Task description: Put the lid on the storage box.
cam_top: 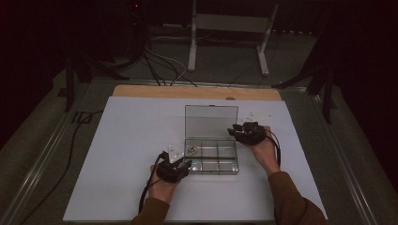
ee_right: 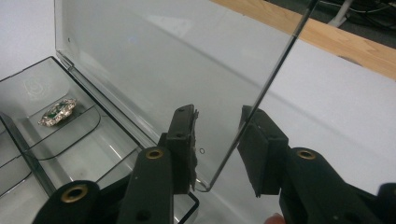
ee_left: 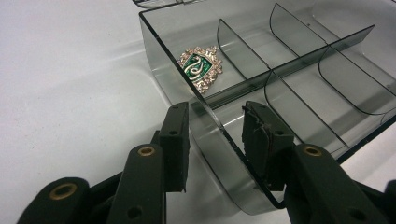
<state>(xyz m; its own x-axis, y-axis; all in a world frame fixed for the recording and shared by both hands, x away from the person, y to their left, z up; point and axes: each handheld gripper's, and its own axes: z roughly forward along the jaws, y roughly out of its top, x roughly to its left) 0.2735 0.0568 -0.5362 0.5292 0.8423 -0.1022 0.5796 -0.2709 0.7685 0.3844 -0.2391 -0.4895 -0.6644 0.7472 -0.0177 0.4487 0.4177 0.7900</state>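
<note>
High view: a clear box (cam_top: 211, 159) with an upright lid (cam_top: 211, 121) is seen on a white sheet (cam_top: 122, 154). The left gripper (cam_top: 184, 165) is placed at the near left corner of the box, and the right gripper (cam_top: 233, 131) at the right edge of the lid.

Left gripper view: the corner wall of the box (ee_left: 224, 154) is seen between the two jaws. The right pad seems to lie against the wall, while a gap is seen at the left pad, so a firm hold cannot be confirmed. A green badge (ee_left: 201, 69) is lying in the far left compartment.

Right gripper view: the thin edge of the lid (ee_right: 261, 93) is seen between the jaws, which are half open; a gap is left on the left side, and at the right pad it cannot be told if the edge is touched. The badge (ee_right: 57, 112) is seen in its compartment below.

From here, the lid could slip out if it is moved before the pads press on it, and it could fall shut. If the box is not held firmly at its corner, it may slide or tip, and the badge may be thrown out.
</note>
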